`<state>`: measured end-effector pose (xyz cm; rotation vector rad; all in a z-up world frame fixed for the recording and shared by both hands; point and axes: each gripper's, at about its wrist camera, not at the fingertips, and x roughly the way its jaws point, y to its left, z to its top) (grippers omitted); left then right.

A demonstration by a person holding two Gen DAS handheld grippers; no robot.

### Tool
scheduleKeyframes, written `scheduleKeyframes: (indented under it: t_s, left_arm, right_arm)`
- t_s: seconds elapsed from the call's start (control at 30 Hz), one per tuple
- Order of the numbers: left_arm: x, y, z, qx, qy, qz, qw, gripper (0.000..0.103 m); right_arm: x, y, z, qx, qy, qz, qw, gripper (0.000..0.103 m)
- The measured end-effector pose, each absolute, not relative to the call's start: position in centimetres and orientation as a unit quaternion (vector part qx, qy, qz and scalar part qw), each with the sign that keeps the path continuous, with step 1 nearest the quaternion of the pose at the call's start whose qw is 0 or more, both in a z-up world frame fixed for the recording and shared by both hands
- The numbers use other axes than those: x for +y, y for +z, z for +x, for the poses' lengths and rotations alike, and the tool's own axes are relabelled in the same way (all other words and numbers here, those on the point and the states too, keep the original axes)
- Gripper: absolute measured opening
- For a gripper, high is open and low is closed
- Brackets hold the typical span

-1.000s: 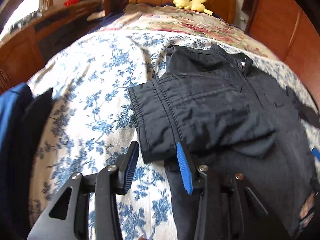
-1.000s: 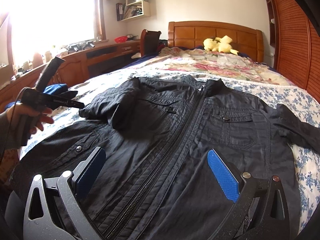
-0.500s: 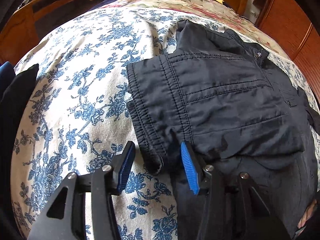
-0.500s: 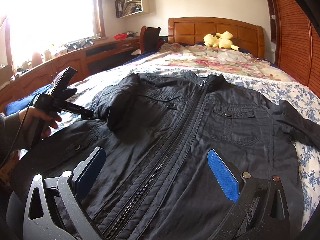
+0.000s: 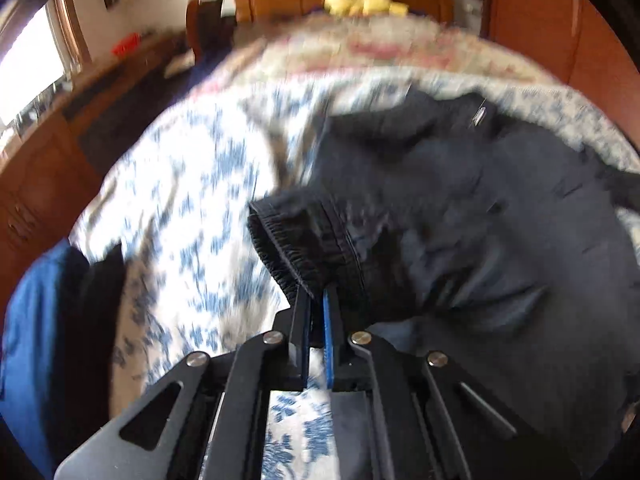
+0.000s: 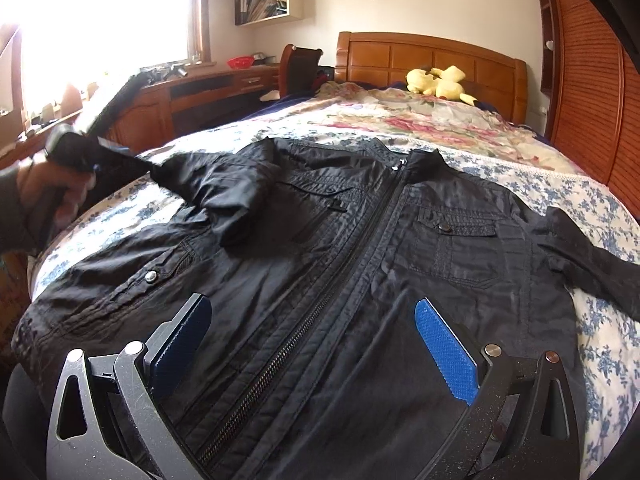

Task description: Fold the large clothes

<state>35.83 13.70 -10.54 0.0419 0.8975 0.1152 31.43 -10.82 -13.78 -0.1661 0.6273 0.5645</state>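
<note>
Lying face up on the blue-flowered bedspread, the black jacket runs lengthwise along the bed: collar toward the wooden headboard, hem toward the foot, with the zip marking its long axis. One sleeve stretches out sideways over the bedspread; the other sleeve is folded back across the chest. The left claw, held in a person's hand, has just closed, its jaws now clenched on the elastic cuff of that folded sleeve, which hangs raised off the jacket; this view is blurred. The right claw hovers above the lower front of the jacket with its jaws spread wide to either side of the zip, grasping nothing. A yellow soft toy sits by the headboard.
</note>
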Motion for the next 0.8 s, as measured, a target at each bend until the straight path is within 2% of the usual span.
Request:
scheduleKeyframes:
  t_s: [0.2, 0.33, 0.7, 0.8]
  left_arm:
    - [6.9, -3.2, 33.7, 0.344, -0.001, 0.039, 0.938, 0.001]
    - [1.9, -0.4, 32.2, 0.306, -0.051, 0.052, 0.949, 0.000]
    - [-5.1, 1.1, 28.4, 0.290, -0.113, 0.068, 0.948, 0.001]
    - [-5.2, 0.5, 27.5, 0.290, -0.118, 0.073, 0.947, 0.005]
  right_arm:
    - [-13.1, -12.3, 30.7, 0.300, 0.240, -0.084, 0.919, 0.103]
    - [-15.3, -11.4, 30.1, 0.296, 0.219, -0.080, 0.926, 0.103]
    - [-18.9, -8.1, 27.5, 0.282, 0.198, -0.067, 0.936, 0.103]
    - [-19.1, -7.7, 27.3, 0.281, 0.202, -0.063, 0.936, 0.103]
